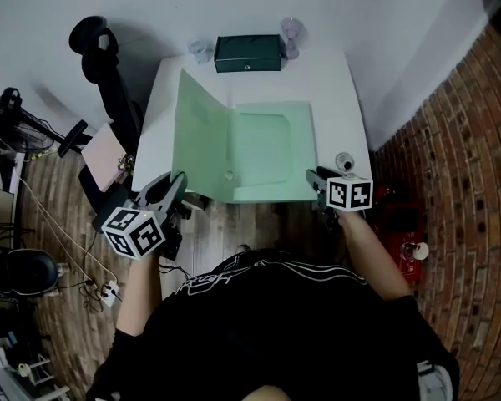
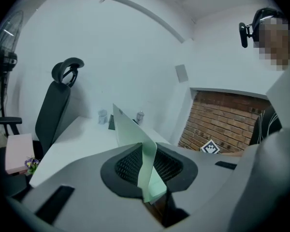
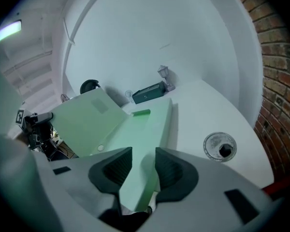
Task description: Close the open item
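A pale green folder (image 1: 271, 153) lies open on the white table (image 1: 342, 98). Its left cover (image 1: 199, 136) stands raised and tilted. My left gripper (image 1: 177, 186) is at the near left corner, shut on the cover's edge. In the left gripper view the thin green sheet (image 2: 131, 132) is pinched between the pads of that gripper (image 2: 147, 167). My right gripper (image 1: 316, 179) is at the folder's near right corner. In the right gripper view that corner (image 3: 142, 139) runs between its jaws (image 3: 144, 166), which stand apart and do not press on it.
A dark green box (image 1: 248, 53) stands at the table's far edge between two glass cups (image 1: 201, 50) (image 1: 292, 33). A small round dish (image 3: 220, 146) sits right of the folder. A black office chair (image 1: 108, 82) is on the left, a brick wall (image 1: 468, 182) on the right.
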{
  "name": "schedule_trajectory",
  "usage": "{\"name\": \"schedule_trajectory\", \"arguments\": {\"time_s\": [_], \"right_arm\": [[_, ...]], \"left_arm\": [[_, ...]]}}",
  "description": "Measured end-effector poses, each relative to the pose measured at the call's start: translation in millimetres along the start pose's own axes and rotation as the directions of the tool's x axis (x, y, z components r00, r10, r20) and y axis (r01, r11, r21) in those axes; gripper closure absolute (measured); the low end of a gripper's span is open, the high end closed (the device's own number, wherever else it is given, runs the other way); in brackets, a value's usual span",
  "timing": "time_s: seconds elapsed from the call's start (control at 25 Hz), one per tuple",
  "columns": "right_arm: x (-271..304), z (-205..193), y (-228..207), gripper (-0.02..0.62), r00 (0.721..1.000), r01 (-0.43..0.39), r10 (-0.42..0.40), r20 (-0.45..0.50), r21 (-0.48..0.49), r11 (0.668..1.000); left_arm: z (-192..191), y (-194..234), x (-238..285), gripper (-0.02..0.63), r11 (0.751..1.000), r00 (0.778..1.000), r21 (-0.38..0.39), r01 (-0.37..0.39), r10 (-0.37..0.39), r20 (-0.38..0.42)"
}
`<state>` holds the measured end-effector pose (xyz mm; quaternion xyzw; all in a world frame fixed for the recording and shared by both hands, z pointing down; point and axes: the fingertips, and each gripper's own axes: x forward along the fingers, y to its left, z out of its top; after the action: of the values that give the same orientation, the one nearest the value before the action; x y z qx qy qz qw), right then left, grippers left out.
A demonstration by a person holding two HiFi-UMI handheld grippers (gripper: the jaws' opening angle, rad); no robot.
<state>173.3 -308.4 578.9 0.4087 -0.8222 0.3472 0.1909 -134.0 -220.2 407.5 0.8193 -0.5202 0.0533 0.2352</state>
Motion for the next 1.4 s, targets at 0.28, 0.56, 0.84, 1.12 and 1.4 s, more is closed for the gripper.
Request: {"name": "schedule_trajectory", "arguments": {"time_s": [0.28, 0.56, 0.84, 1.12, 1.4], "right_arm": [[-20.4, -3.8, 2.9, 0.524, 0.996, -0.087, 0.087, 0.009, -0.02, 0.996], [-55.5, 7.8, 12.2, 0.592, 0.979, -0.194, 0.197, 0.059, -0.056, 0.979], [-84.6, 7.3, 19.9, 0.592, 0.962, -0.258, 0.266, 0.054, -0.117, 0.959], [-109.5, 8.8, 25.9, 0.592, 0.942, -0.314, 0.319, 0.1, -0.068, 0.947], [-123.5, -0.8, 20.6, 0.594, 0.942, -0.313, 0.315, 0.112, -0.041, 0.949]], "left_arm": [[4.1, -55.2, 30.2, 0.525, 0.995, 0.999, 0.087, 0.045, -0.042, -0.035], [-5.7, -104.0, 64.3, 0.525, 0.989, 0.994, 0.12, 0.081, -0.071, -0.084], [-29.9, -143.6, 96.8, 0.525, 0.986, 0.988, 0.122, 0.113, -0.098, -0.121], [-55.1, -162.9, 120.2, 0.522, 0.989, 0.983, 0.092, 0.113, -0.098, -0.153], [-82.1, -180.3, 145.5, 0.518, 0.983, 0.978, 0.149, 0.11, -0.08, -0.192]]}}
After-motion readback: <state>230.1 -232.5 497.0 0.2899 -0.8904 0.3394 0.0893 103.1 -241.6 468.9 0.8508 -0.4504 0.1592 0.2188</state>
